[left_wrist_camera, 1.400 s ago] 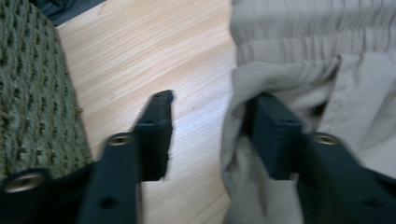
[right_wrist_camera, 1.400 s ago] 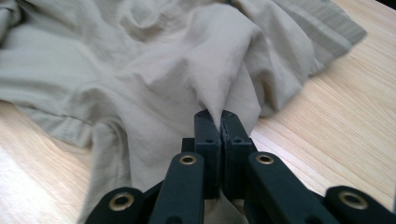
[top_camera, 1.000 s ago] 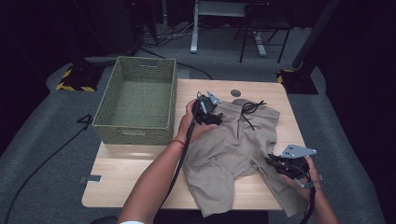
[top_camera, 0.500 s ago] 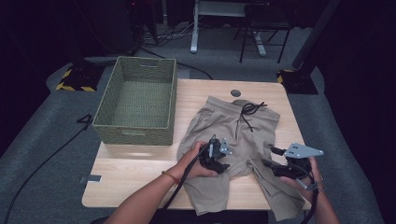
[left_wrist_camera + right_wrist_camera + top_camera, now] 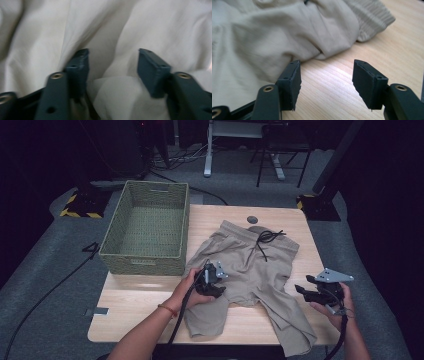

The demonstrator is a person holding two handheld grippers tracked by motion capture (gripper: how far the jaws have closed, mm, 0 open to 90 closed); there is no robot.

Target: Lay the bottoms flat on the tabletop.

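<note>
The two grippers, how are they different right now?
The left gripper sits on the beige shorts, its fingers over a fold of cloth; the right gripper is beside the shorts, its fingers over bare table. The right one shows a grey plate on top. Both are open.

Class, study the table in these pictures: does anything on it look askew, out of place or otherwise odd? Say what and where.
The beige shorts lie crumpled and skewed across the table; one leg hangs over the near edge and the black drawstring lies loose in a tangle at the waistband. The green basket sits squarely at the left. Nothing looks spilled or damaged.
</note>
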